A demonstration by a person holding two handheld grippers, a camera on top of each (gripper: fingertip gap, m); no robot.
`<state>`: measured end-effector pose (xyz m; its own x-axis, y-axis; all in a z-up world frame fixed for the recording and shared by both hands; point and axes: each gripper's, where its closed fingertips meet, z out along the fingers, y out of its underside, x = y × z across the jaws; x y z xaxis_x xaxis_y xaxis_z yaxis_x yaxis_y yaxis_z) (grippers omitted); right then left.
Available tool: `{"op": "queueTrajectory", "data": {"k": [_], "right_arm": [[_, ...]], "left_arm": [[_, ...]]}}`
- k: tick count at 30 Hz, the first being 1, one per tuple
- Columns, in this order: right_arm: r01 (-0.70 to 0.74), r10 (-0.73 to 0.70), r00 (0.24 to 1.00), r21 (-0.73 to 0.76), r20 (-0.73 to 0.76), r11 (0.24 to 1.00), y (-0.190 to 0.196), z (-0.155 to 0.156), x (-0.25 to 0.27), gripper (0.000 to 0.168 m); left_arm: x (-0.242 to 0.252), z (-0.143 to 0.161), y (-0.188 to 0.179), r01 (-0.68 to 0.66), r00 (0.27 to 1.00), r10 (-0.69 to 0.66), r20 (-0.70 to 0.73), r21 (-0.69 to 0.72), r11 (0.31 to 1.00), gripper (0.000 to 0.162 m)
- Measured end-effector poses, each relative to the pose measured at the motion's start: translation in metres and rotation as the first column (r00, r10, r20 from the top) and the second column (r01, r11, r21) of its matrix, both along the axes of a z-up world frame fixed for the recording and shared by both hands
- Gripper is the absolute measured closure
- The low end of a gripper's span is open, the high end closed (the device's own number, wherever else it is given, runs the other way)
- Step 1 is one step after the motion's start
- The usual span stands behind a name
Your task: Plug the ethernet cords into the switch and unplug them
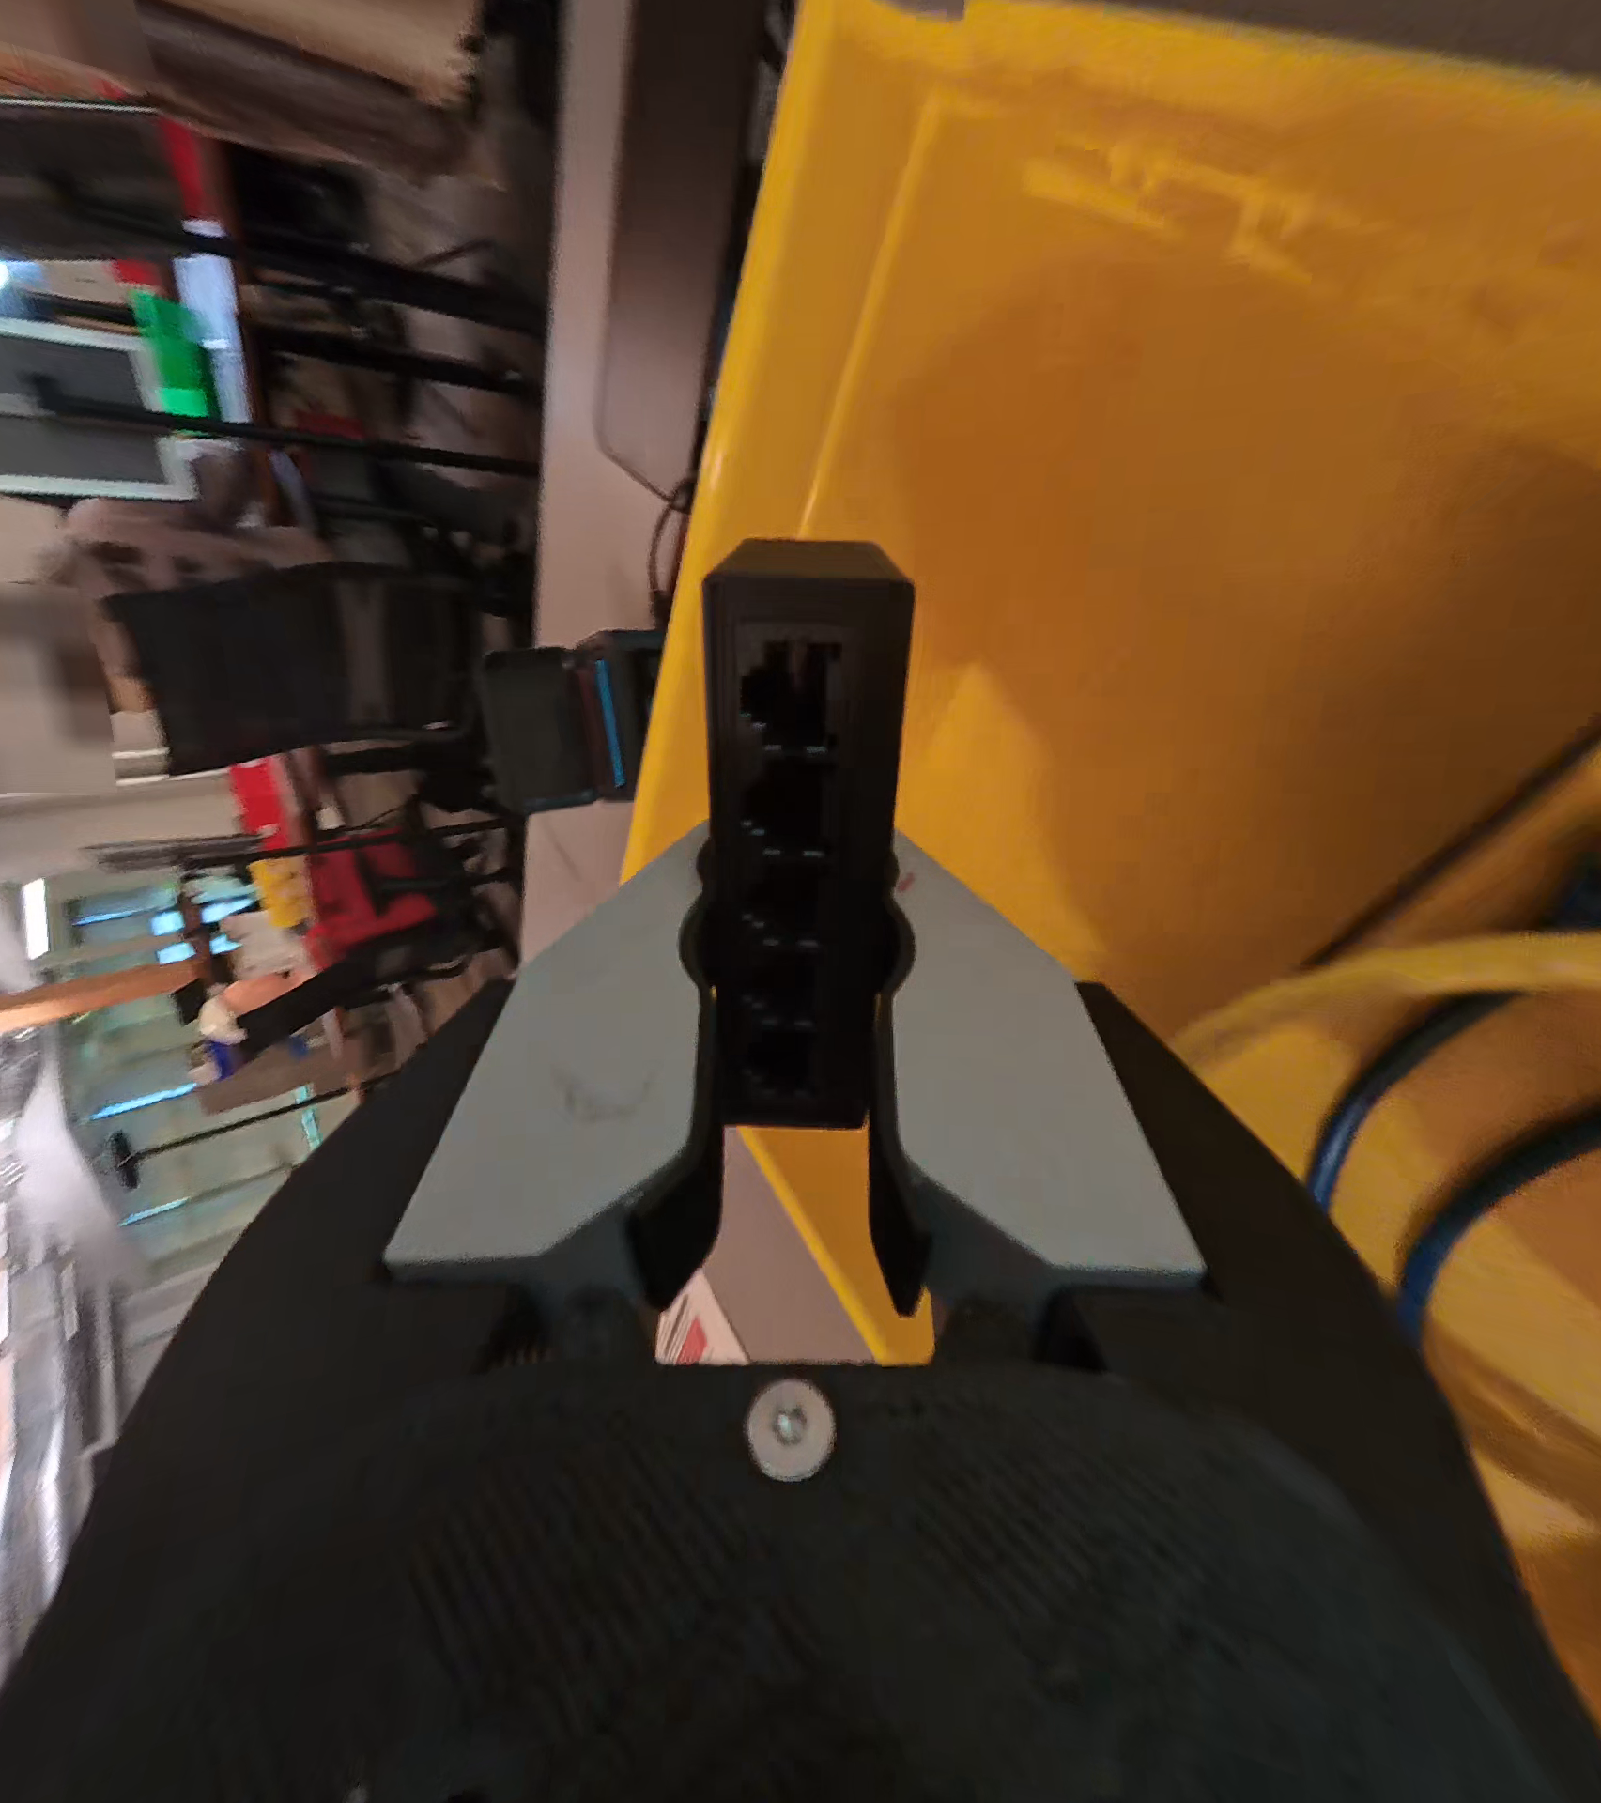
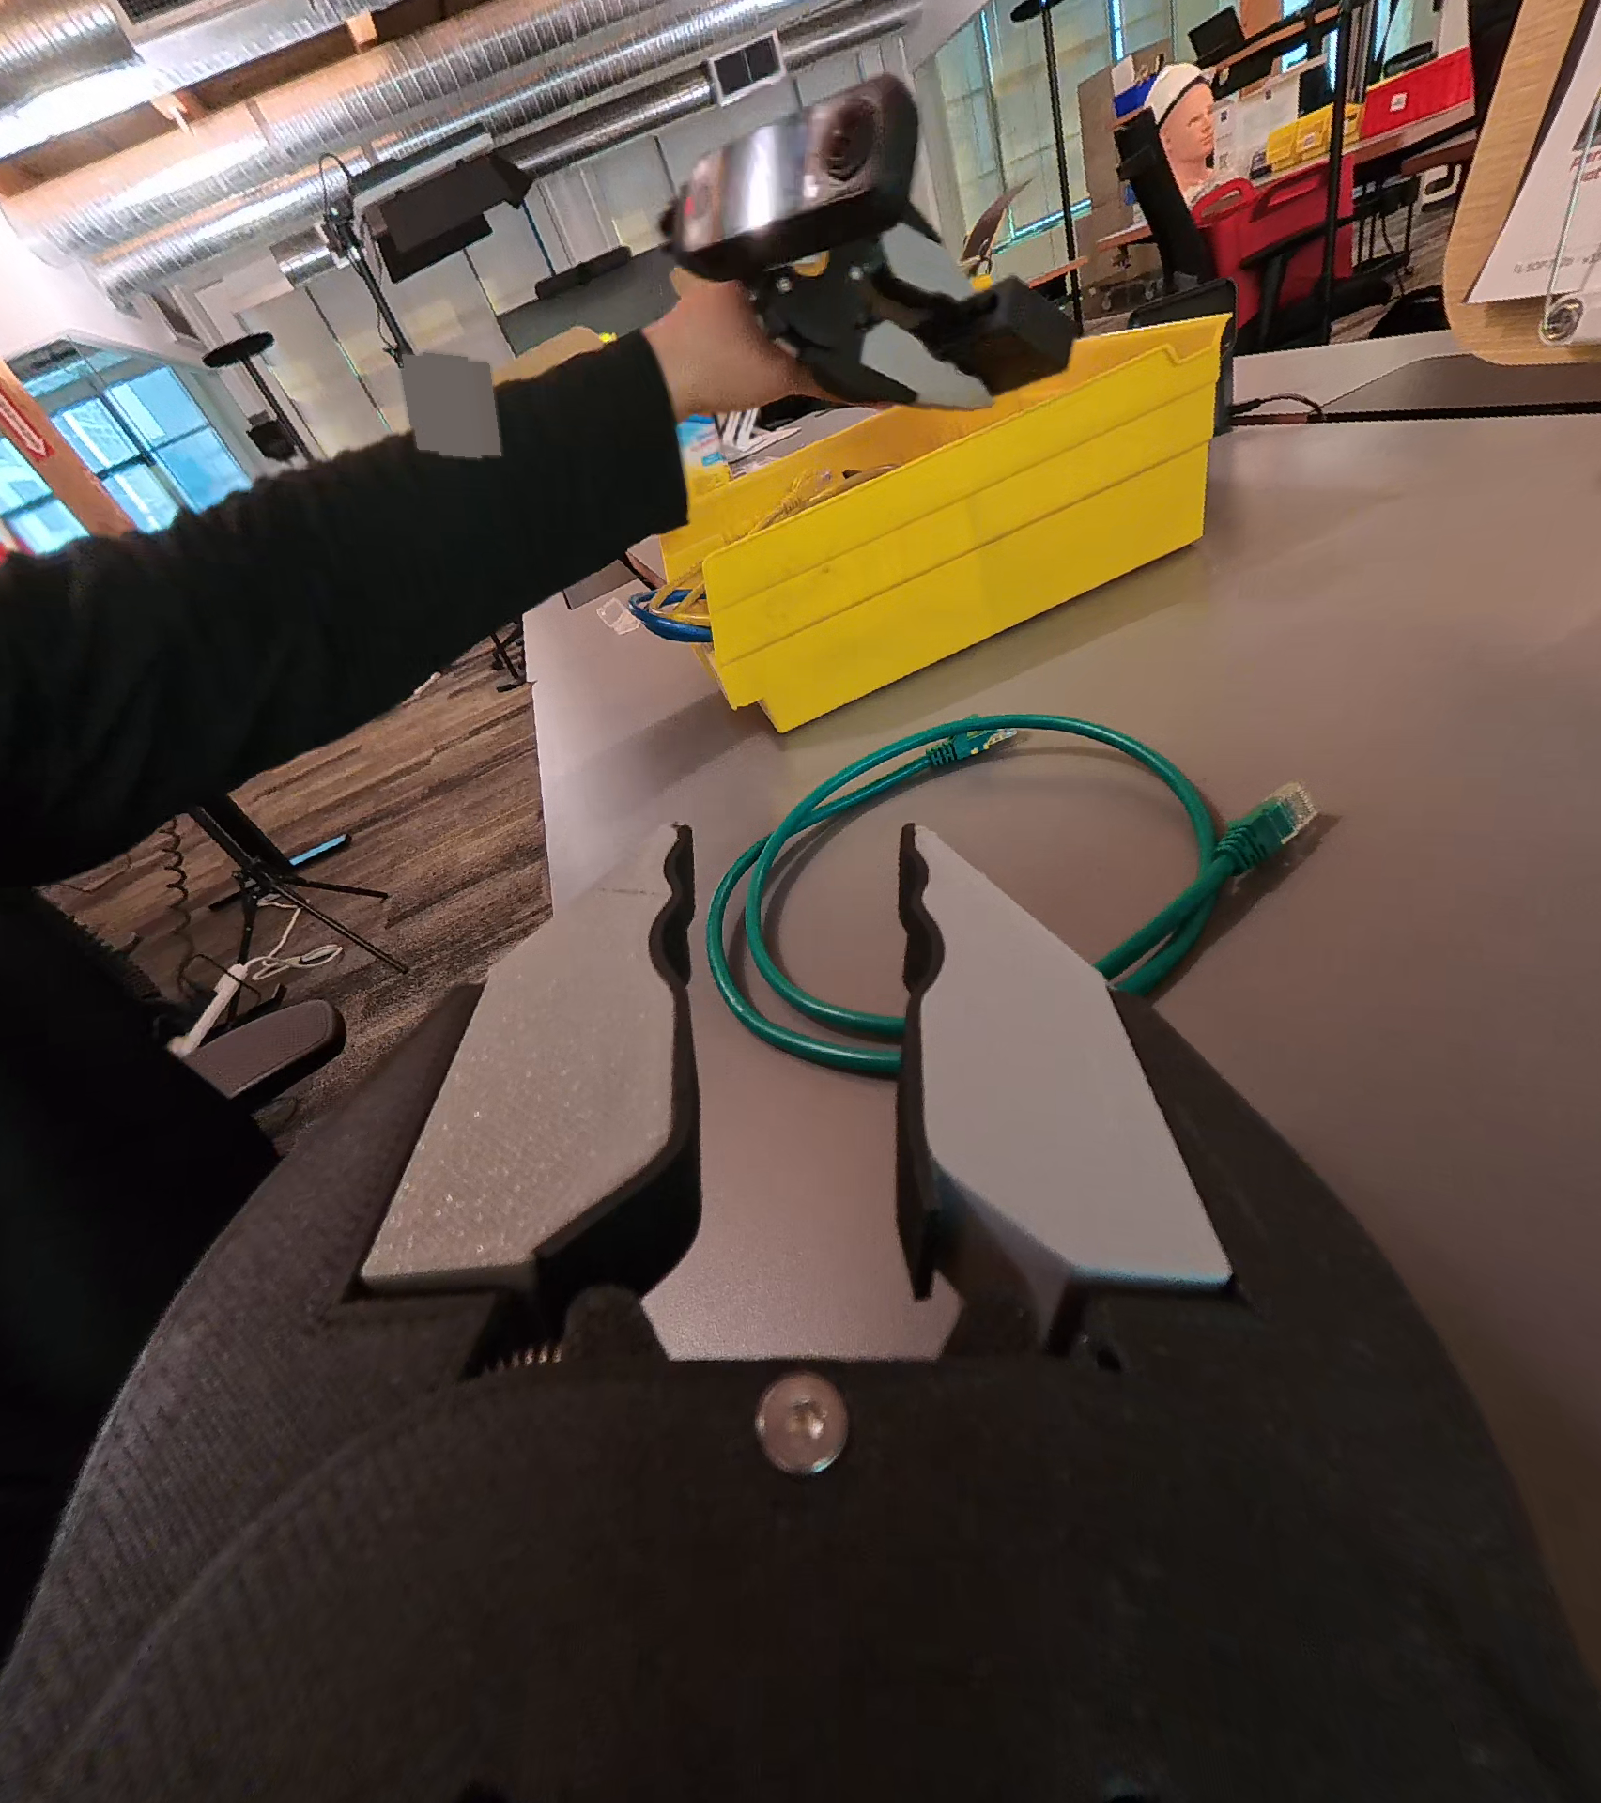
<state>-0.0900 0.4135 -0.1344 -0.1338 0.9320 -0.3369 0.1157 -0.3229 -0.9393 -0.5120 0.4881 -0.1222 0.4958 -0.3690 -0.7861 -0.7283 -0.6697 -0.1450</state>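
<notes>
**Switch held aloft over the yellow bin, green cord waiting on the table**

The left gripper [image 1: 796, 937] is clamped on the switch [image 1: 806, 781], a small black rectangular box pinched across its narrow sides. Its face shows a row of dark square ports, all without plugs, and its far end sticks out past the fingertips. In the right wrist view the same gripper [image 2: 962, 337] holds the switch [image 2: 1030, 327] in the air above the yellow bin [image 2: 952, 556], in which yellow and blue cables [image 2: 669, 610] lie.

The right gripper [image 2: 796, 859] has its fingers spread apart with nothing between them, low over the grey table [image 2: 1411, 634]. Just ahead of it the green ethernet cord [image 2: 972, 878] lies loosely coiled on the table, both clear plugs free, near the bin but not touching it.
</notes>
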Motion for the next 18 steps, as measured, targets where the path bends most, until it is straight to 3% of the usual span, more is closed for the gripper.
{"op": "queueTrajectory", "data": {"k": [2,5,10,14,18], "right_arm": [[0.002,-0.002,1.000,0.002,0.000,1.000,0.000,0.000,0.000,0.129],[0.007,-0.007,1.000,0.010,0.002,1.000,0.000,0.000,0.000,0.129],[0.037,-0.038,0.999,0.049,0.017,0.998,0.001,-0.002,-0.001,0.129],[0.034,-0.036,0.999,0.061,0.025,0.998,0.001,-0.003,-0.009,0.129],[0.067,-0.068,0.997,0.031,0.031,0.997,0.020,0.009,-0.041,0.134]], "left_arm": [[0.018,0.019,-0.014,-0.041,0.999,0.045,-0.026,0.131,0.990,0.136],[0.061,0.031,-0.036,-0.087,0.996,0.075,0.053,0.307,0.948,0.135],[0.155,0.029,-0.050,-0.063,0.972,-0.054,0.227,0.480,0.875,0.135],[0.221,0.030,-0.039,-0.017,0.951,-0.159,0.266,0.559,0.829,0.135],[0.270,0.024,-0.001,0.041,0.927,-0.253,0.278,0.594,0.803,0.135]]}}
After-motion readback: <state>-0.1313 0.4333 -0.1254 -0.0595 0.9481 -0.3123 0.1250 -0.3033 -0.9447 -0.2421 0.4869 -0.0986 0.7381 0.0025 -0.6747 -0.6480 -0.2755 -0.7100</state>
